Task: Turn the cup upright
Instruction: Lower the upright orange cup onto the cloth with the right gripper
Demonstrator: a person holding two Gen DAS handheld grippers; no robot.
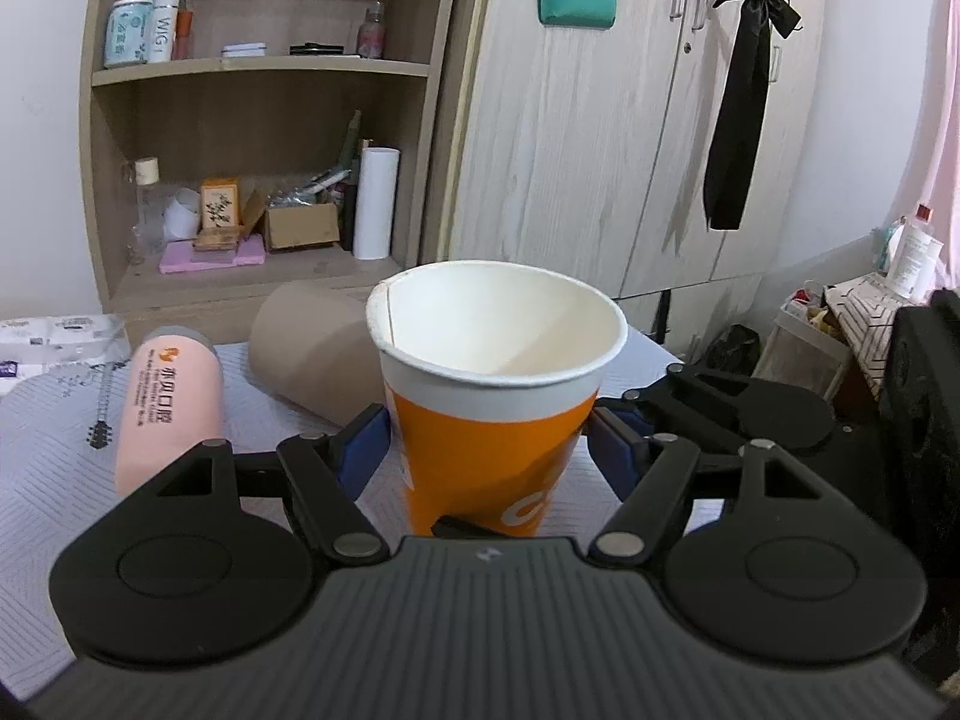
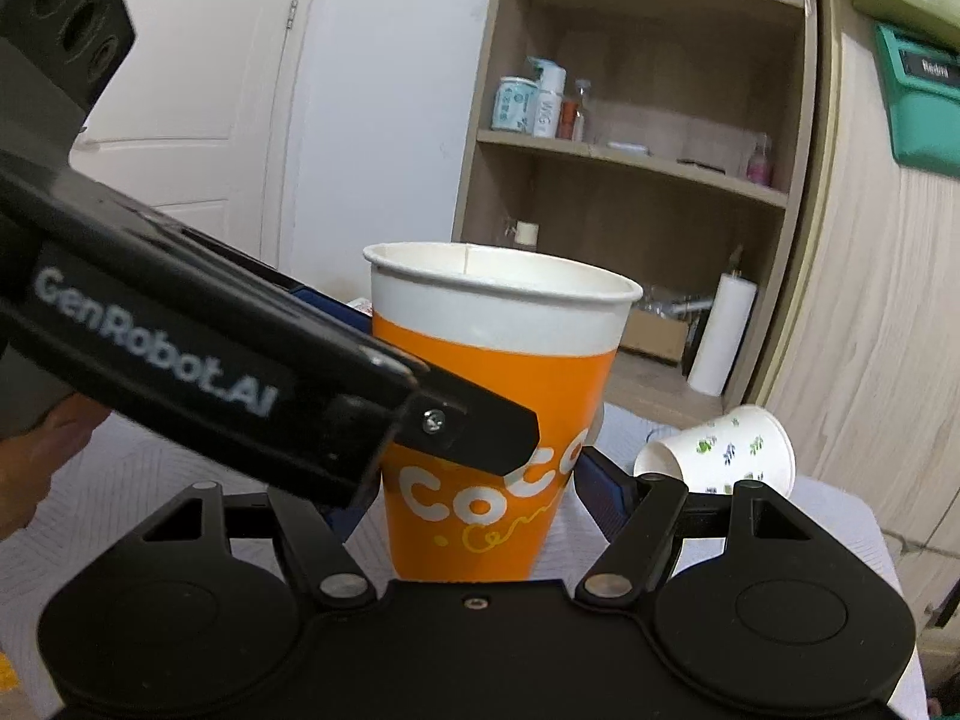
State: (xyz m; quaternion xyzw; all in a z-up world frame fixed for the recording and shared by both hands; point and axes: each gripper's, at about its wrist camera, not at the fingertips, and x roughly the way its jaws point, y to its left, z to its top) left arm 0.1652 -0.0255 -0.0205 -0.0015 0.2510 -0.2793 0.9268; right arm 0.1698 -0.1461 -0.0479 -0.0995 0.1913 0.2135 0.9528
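An orange and white paper cup (image 1: 492,408) stands upright, mouth up, between both grippers; it also shows in the right wrist view (image 2: 492,396). My left gripper (image 1: 489,444) has its blue pads against the cup's two sides. My right gripper (image 2: 474,492) also flanks the cup, its right pad (image 2: 600,492) touching the cup wall. The left gripper's black body (image 2: 180,348) crosses in front of the cup in the right wrist view and hides my right gripper's left pad.
A brown paper cup (image 1: 312,354) and a pink bottle (image 1: 168,408) lie on the patterned table cloth (image 1: 48,480). A white floral paper cup (image 2: 720,450) lies on its side at right. A wooden shelf unit (image 1: 258,120) with bottles and boxes stands behind.
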